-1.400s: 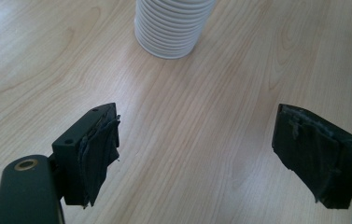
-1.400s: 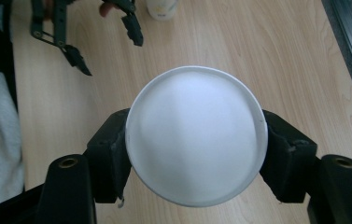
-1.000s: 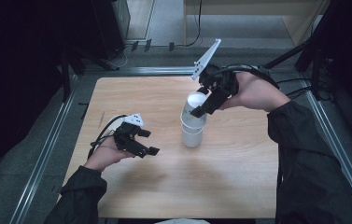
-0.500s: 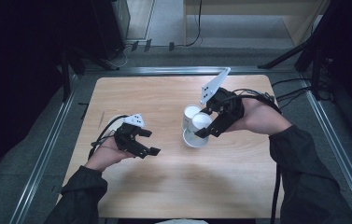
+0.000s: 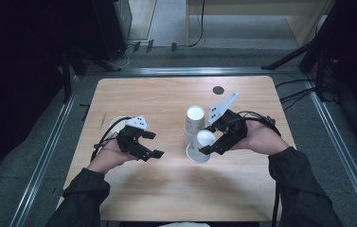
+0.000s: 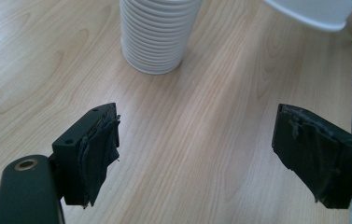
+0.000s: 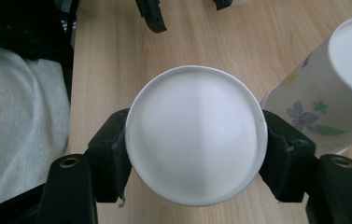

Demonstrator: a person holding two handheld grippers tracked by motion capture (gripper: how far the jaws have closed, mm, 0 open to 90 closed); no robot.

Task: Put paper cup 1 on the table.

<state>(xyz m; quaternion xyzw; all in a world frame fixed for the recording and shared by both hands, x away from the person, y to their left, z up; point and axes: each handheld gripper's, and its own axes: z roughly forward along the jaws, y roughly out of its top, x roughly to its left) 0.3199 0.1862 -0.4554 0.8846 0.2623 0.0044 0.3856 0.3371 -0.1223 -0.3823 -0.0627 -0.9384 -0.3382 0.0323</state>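
Observation:
An upside-down stack of white paper cups (image 5: 194, 121) stands mid-table; its ridged rims (image 6: 157, 37) show ahead of my left gripper, and its flower print (image 7: 325, 93) shows in the right gripper view. My right gripper (image 5: 206, 142) is shut on a single cup (image 5: 200, 147), held tilted just in front of the stack. That cup's round white base (image 7: 194, 135) sits between the two jaws of the right gripper (image 7: 197, 161). My left gripper (image 5: 154, 144) rests left of the cups, open with nothing between its jaws (image 6: 211, 156).
The wooden table (image 5: 166, 198) has a dark round hole (image 5: 218, 90) near its far edge. Metal rails (image 5: 48, 151) run along both sides. The held cup's rim (image 6: 313, 11) shows at the upper right of the left gripper view.
My right gripper has taken one cup off the top of the stack and brought it down and towards the person, in front of the stack. The left gripper has stayed put.

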